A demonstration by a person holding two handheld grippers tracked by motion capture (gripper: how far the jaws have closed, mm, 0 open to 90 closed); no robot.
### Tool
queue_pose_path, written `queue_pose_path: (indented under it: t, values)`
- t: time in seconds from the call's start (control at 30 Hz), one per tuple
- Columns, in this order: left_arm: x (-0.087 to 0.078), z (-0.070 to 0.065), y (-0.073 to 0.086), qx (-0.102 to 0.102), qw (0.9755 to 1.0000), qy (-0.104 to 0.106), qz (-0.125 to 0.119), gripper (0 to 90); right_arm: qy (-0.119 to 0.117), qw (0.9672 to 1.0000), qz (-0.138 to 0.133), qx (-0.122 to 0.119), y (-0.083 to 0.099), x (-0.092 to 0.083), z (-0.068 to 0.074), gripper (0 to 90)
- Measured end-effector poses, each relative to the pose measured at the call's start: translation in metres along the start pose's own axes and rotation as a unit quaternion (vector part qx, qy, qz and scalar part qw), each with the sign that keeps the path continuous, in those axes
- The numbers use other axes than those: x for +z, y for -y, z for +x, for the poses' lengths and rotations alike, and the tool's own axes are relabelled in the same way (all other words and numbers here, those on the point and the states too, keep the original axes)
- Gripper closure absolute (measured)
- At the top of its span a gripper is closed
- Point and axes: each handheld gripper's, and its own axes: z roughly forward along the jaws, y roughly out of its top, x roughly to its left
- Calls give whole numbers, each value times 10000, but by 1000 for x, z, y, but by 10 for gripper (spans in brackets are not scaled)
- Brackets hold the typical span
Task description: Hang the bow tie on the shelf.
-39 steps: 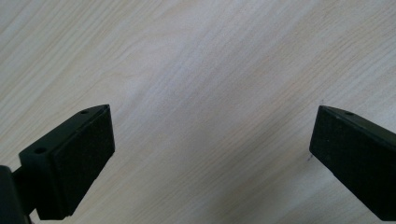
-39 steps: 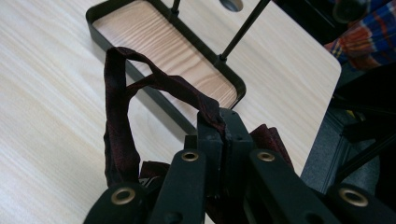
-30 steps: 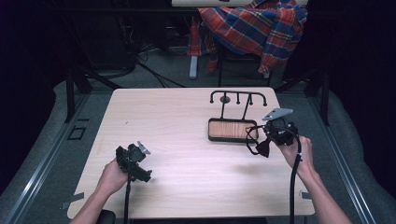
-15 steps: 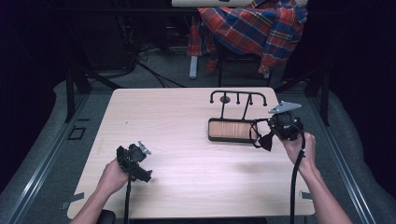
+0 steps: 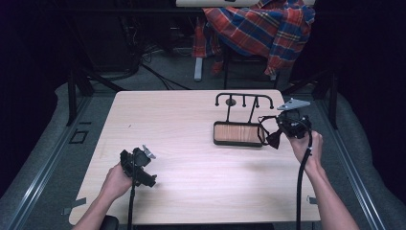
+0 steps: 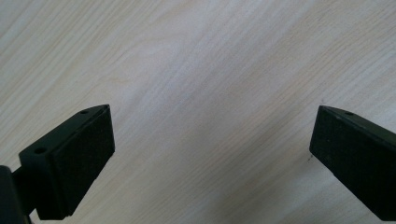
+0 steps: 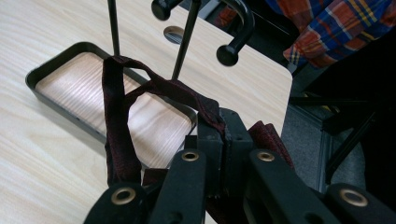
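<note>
Pale wood bench (image 5: pixel 191 124), dark room. Right claw (image 7: pixel 219 140) clamped on dark red fabric strap (image 7: pixel 116 121), centre-right of frame beside hook stand (image 5: pixel 242 122); soft, limp, light, so pinch near loop. Left claw (image 6: pixel 210 154) wide open, empty, lower left.

The dark red strap (image 7: pixel 116 135) runs down behind the right gripper (image 7: pixel 219 140) in its own view, so its lower end is hidden — and the bunch of cloth to the right is half covered too. The rack (image 7: pixel 187 28) is chopped off by the top edge there. In the high view the strap is too small to make out, and the plaid shirt (image 5: pixel 258 28) is cut off at the top.
</note>
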Motion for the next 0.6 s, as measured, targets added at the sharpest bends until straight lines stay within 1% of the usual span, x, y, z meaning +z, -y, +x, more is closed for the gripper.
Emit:
queue_pose_path:
  t: [0.07, 0.1, 0.23, 0.27, 0.3, 0.33, 0.43, 0.5, 0.6]
  values:
    - [0, 1, 0, -3, 10000, 10, 16, 3, 27, 10000, -34, 13, -2, 0, -1, 880]
    - [1, 1, 1, -2, 10000, -19, -6, 3, 62, 10000, -53, 17, -3, 0, -1, 881]
    - [0, 1, 0, 16, 10000, 21, 5, 3, 68, 9998, -131, 102, -8, 1, -5, 881]
    - [0, 0, 0, 12, 10000, 14, 8, 3, 70, 9999, -116, 95, -9, 0, -6, 881]
    - [0, 0, 0, 11, 10000, 16, 9, 3, 79, 9997, -165, 131, -10, 1, -6, 881]
    - [1, 0, 0, 8, 10000, 16, 10, 3, 78, 9998, -136, 127, -11, 1, -7, 881]
    - [1, 0, 0, 17, 10000, 24, 14, 3, 111, 9996, -183, 186, -13, 4, -11, 882]
    - [1, 0, 0, 23, 10000, 25, 23, 3, 175, 9995, -159, 195, -14, 6, -13, 882]
    - [2, 0, 0, 13, 10000, 13, 10, 2, 198, 9992, -228, 249, -16, 8, -16, 883]
